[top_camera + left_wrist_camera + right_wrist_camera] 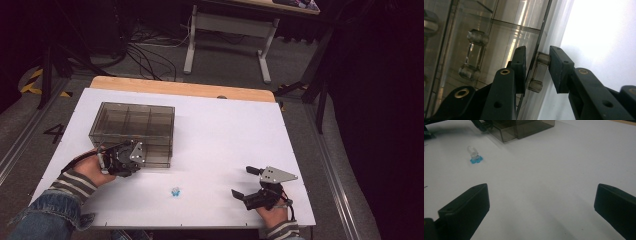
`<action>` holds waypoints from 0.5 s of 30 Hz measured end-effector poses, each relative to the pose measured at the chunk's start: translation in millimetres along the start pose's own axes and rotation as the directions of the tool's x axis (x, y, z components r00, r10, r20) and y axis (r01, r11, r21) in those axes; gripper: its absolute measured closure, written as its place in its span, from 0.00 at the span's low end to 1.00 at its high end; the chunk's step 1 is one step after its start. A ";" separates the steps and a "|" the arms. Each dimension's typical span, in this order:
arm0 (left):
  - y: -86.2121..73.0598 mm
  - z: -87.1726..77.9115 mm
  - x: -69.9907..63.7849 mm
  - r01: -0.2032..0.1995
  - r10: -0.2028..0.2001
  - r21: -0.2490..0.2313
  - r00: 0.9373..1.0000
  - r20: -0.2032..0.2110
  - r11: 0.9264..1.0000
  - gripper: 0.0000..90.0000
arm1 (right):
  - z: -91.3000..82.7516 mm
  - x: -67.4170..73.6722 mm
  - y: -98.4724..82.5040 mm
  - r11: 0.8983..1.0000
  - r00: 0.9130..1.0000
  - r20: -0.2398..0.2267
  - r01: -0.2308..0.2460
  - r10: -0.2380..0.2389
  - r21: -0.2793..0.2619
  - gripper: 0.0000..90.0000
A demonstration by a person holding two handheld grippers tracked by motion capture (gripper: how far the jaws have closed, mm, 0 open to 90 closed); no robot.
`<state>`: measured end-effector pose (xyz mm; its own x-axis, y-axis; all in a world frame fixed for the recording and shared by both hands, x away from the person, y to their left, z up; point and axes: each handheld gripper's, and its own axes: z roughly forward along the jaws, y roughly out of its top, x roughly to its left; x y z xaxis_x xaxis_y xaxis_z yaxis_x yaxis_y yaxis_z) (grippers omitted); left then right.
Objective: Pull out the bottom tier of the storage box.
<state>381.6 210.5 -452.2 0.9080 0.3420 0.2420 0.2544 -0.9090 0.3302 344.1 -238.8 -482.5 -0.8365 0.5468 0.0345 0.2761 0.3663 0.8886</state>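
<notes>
A smoky see-through drawer box (132, 125) stands at the left of the white table (225, 130). My left gripper (137, 162) is at its front lower corner. In the left gripper view my left gripper (537, 67) is shut on a clear drawer handle (539, 72), one pad behind the drawer front and the other against the handle. The right gripper view shows that drawer (505, 133) pulled a little way out of the box (531, 126). A small blue and clear piece (175, 191) (475, 157) lies on the table between the hands. My right gripper (241, 181) (541, 202) stands open over bare table at the front right.
A second clear handle (472, 55) sits on a neighbouring drawer front. The table's wooden far edge (180, 87) faces a floor with cables (150, 55) and a desk frame (227, 30). The right table edge (295, 150) is close to my right hand.
</notes>
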 end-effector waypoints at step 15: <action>0.7 -6.9 -11.7 0.001 -0.002 0.024 0.999 0.039 1.000 0.76 | 0.1 0.1 0.0 1.000 1.000 0.001 0.001 -0.001 0.001 0.01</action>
<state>368.9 207.6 -448.5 0.9199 0.3339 0.2057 0.2629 -0.9143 0.3082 344.0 -238.7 -482.5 -0.8362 0.5474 0.0336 0.2760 0.3672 0.8882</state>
